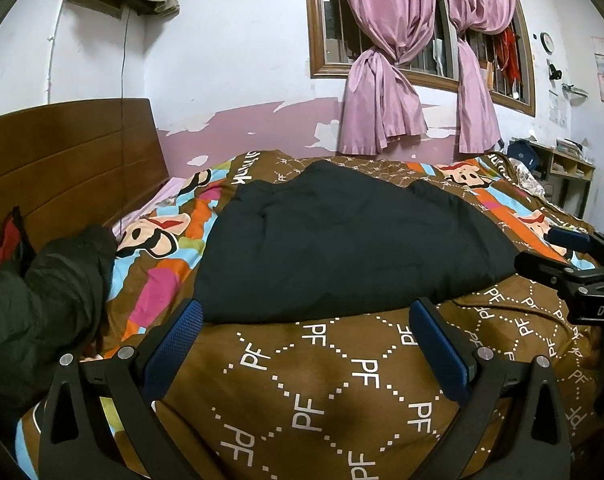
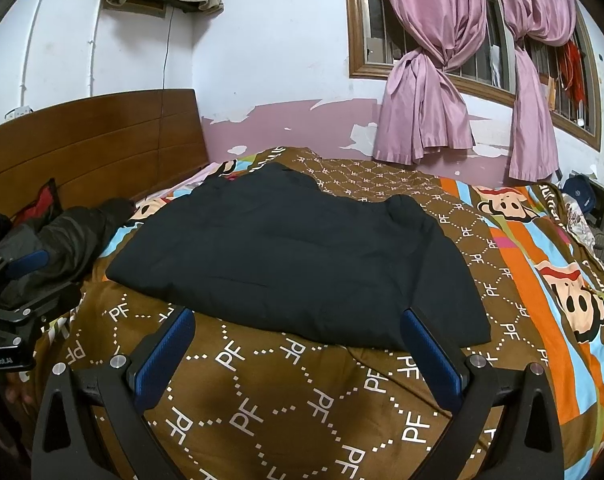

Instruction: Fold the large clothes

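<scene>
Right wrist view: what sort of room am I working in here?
Most likely a home bedroom. A black garment lies on a bed with a patterned quilt, a wooden headboard stands against the wall, and tied pink curtains hang at a barred window.

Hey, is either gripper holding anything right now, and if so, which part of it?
Nothing is held. The left gripper and right gripper both stand open above the bedspread, short of the black garment.
</scene>
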